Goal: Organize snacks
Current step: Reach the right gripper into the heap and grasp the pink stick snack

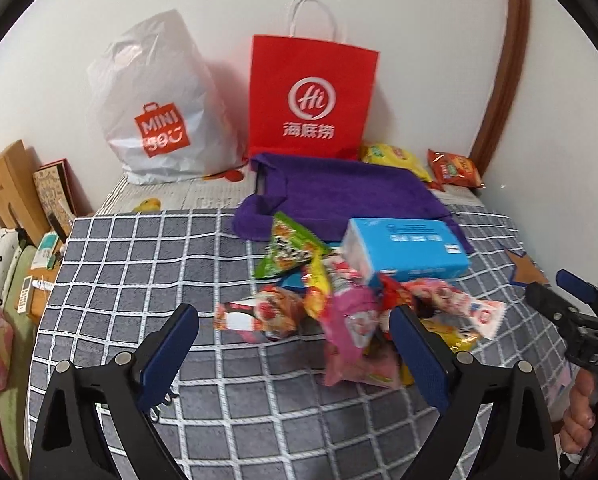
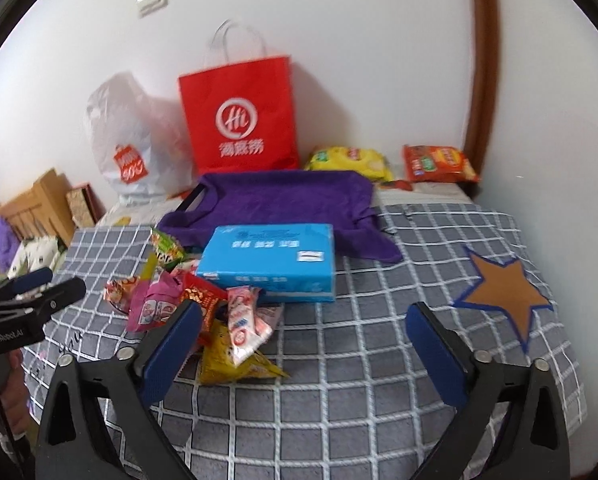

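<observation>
A pile of small snack packets [image 1: 339,312] [image 2: 219,312] lies on the grey checked bedspread [image 1: 147,264] [image 2: 379,360], just in front of a blue box [image 1: 407,248] [image 2: 271,260]. My left gripper [image 1: 295,336] hovers open over the near side of the pile, and none of its pads touch a packet. My right gripper [image 2: 305,316] is open too, with its left finger [image 2: 175,344] beside the pile's right edge and bare bedspread between the jaws. A yellow chip bag [image 1: 395,158] [image 2: 347,160] and an orange-red chip bag [image 1: 453,168] [image 2: 439,164] lie by the far wall.
A purple cloth bag [image 1: 339,192] [image 2: 283,196] lies flat behind the box. A red paper bag [image 1: 311,92] [image 2: 239,120] and a white plastic bag [image 1: 159,112] [image 2: 131,148] stand against the wall. A brown star patch [image 2: 503,292] is at right; a wooden headboard [image 1: 7,184] at left.
</observation>
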`<state>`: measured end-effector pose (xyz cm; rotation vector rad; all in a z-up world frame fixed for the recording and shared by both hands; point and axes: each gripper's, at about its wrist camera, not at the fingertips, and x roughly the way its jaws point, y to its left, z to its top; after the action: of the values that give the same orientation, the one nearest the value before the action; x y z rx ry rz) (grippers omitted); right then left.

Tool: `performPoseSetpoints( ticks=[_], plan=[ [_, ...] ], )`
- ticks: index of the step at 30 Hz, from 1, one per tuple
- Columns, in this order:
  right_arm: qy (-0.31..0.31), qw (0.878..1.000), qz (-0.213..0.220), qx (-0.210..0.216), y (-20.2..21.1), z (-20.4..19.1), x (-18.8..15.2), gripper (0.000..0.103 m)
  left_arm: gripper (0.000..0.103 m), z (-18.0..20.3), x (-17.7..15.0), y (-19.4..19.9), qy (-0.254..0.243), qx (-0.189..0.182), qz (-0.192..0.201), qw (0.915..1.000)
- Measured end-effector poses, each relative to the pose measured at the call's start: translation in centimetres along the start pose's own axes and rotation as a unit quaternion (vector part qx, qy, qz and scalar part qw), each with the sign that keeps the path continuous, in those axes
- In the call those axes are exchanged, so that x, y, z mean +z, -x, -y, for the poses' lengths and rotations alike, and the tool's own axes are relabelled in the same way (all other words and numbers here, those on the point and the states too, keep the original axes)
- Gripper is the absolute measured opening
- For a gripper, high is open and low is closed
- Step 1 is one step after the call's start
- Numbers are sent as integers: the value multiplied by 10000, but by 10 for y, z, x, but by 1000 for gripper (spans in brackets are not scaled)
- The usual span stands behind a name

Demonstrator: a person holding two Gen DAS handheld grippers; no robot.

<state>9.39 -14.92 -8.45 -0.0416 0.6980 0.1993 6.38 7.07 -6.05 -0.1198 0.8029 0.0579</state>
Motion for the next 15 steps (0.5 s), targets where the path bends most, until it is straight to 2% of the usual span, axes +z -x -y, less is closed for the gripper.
performPoseSetpoints(
  ticks=[6, 13, 15],
  plan=[
    [269, 9978, -576, 187, -50, -27, 4, 67, 96, -20, 6, -20, 108, 73, -96, 9999],
    [460, 9938, -959, 322, -84, -42, 5, 58, 96, -33, 12, -42, 278, -17, -242, 9993],
    [571, 9919, -1094, 304, -93, -45, 3, 51, 96, -32, 13, -48, 278, -74, -296, 9991]
  ],
)
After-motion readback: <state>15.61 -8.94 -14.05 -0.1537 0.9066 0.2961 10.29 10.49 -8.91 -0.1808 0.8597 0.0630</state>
